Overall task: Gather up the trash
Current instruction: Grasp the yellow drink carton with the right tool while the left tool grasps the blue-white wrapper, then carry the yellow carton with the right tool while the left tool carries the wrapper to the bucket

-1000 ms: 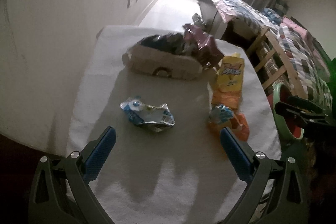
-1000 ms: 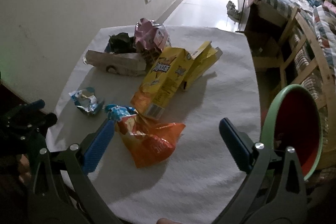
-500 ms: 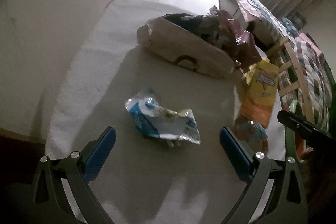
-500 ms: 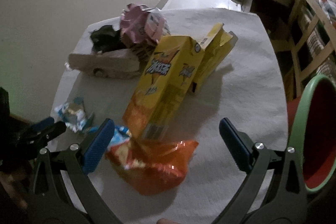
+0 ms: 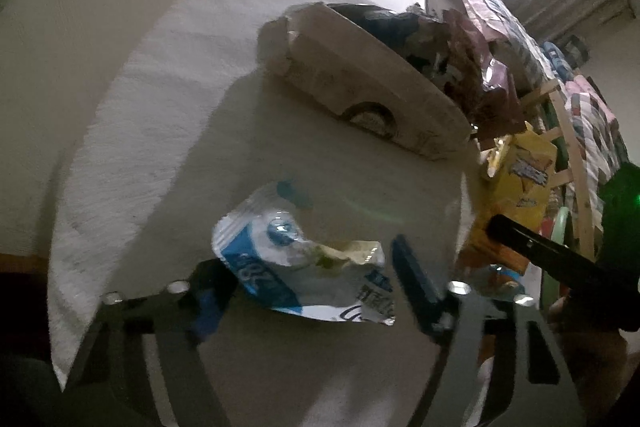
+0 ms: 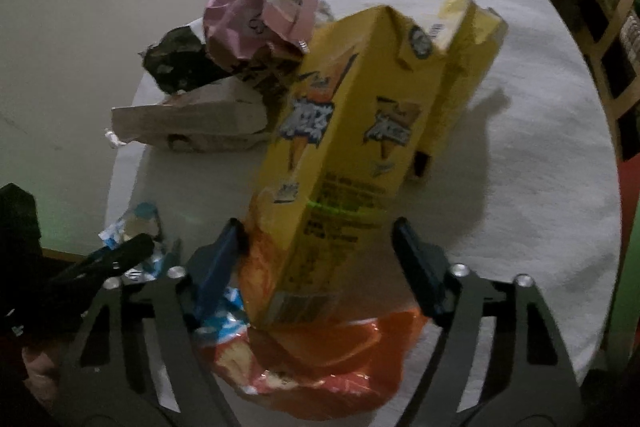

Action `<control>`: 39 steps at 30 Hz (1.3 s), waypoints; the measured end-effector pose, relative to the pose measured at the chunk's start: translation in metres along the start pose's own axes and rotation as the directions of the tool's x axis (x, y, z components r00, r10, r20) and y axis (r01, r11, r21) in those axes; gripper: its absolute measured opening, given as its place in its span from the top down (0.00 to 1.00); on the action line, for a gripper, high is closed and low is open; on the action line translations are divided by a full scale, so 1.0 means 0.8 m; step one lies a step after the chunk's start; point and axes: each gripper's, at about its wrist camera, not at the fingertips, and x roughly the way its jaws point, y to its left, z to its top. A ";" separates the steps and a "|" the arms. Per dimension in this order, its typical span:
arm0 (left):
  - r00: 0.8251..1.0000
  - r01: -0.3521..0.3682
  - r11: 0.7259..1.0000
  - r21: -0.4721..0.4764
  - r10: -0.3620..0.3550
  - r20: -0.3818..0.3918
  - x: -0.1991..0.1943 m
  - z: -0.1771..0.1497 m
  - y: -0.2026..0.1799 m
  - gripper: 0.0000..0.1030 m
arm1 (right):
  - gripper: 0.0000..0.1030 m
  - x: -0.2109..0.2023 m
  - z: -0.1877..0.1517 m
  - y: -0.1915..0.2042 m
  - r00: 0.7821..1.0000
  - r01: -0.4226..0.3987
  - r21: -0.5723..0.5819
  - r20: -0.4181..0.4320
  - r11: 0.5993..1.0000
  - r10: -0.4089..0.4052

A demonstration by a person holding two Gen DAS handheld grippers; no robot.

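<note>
The left claw [image 5: 308, 283] hangs low over the white-clothed desk [image 5: 160, 131] with its jaws closing around a crumpled blue-and-white wrapper [image 5: 304, 267]; the wrapper lies between the blue pads, but blur hides whether they touch it yet. Beyond the wrapper sits a torn white carton [image 5: 360, 87] stuffed with dark rubbish and a pink foil bag [image 5: 480, 75], and to the carton's right a yellow box [image 5: 520, 179] stands at the desk edge. The right claw's dark arm crosses the lower right of that view, just in front of the yellow box. In the right wrist view the right claw [image 6: 316, 267] is also closing, its pads on either side of the yellow box's [image 6: 340, 155] lower end, with an orange snack bag [image 6: 320, 359] lying under and in front of the box; contact cannot be told. A second yellow box [image 6: 464, 67] leans behind the first, the pink bag [image 6: 256, 19] and carton [image 6: 192, 123] lie to its left, and the blue wrapper [image 6: 132, 231] shows beyond the left claw's tip. A green-rimmed red bin [image 6: 628, 227] sits off the desk's right edge. Compared with a second ago, both claws were spread wide and higher; now they sit much nearer the desk, half narrowed, each with its piece of trash large between the pads.
</note>
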 end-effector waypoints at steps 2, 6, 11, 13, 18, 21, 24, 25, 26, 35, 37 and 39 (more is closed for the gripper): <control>1.000 0.005 1.000 0.010 -0.005 -0.001 0.002 0.000 -0.004 0.44 | 0.49 -0.002 0.002 0.007 1.000 -0.014 -0.017 0.002 1.000 0.015; 1.000 0.016 1.000 0.014 -0.016 0.011 -0.004 -0.003 -0.007 0.51 | 0.56 -0.009 0.002 0.018 1.000 -0.006 -0.040 0.015 0.999 0.007; 0.999 0.017 1.000 0.024 -0.018 0.036 -0.019 -0.007 -0.013 0.58 | 0.63 -0.030 -0.002 0.014 0.998 -0.004 -0.046 0.057 0.999 0.006; 0.999 0.014 0.999 0.035 -0.015 0.044 -0.026 -0.009 -0.015 0.59 | 0.64 -0.039 -0.003 0.014 0.998 0.001 -0.051 0.070 0.999 0.002; 0.997 0.001 0.997 0.074 -0.006 0.077 -0.048 -0.017 -0.030 0.60 | 0.66 -0.076 -0.013 0.008 0.993 0.012 -0.066 0.116 0.998 -0.004; 0.996 -0.001 0.996 0.090 -0.008 0.093 -0.060 -0.022 -0.033 0.60 | 0.66 -0.094 -0.020 0.012 0.988 0.032 -0.078 0.151 0.996 -0.020; 0.994 -0.005 0.994 0.107 -0.007 0.110 -0.074 -0.026 -0.038 0.60 | 0.66 -0.108 -0.026 0.013 0.986 0.032 -0.080 0.166 0.996 -0.018; 0.993 -0.008 0.993 0.116 -0.005 0.117 -0.079 -0.028 -0.041 0.60 | 0.66 -0.111 -0.029 0.014 0.985 0.032 -0.081 0.171 0.996 -0.018; 0.992 -0.011 0.992 0.124 -0.004 0.122 -0.082 -0.030 -0.044 0.60 | 0.66 -0.115 -0.031 0.015 0.984 0.032 -0.082 0.177 0.996 -0.017; 0.985 -0.051 0.970 0.236 0.009 0.175 -0.122 -0.044 -0.086 0.60 | 0.66 -0.163 -0.050 0.017 0.972 0.048 -0.098 0.236 0.994 -0.024; 0.983 -0.059 0.965 0.254 0.012 0.184 -0.131 -0.046 -0.094 0.60 | 0.67 -0.172 -0.054 0.019 0.969 0.050 -0.100 0.246 0.994 -0.024; 0.980 -0.071 0.961 0.267 0.018 0.198 -0.138 -0.047 -0.102 0.60 | 0.67 -0.182 -0.059 0.020 0.966 0.049 -0.102 0.257 0.994 -0.021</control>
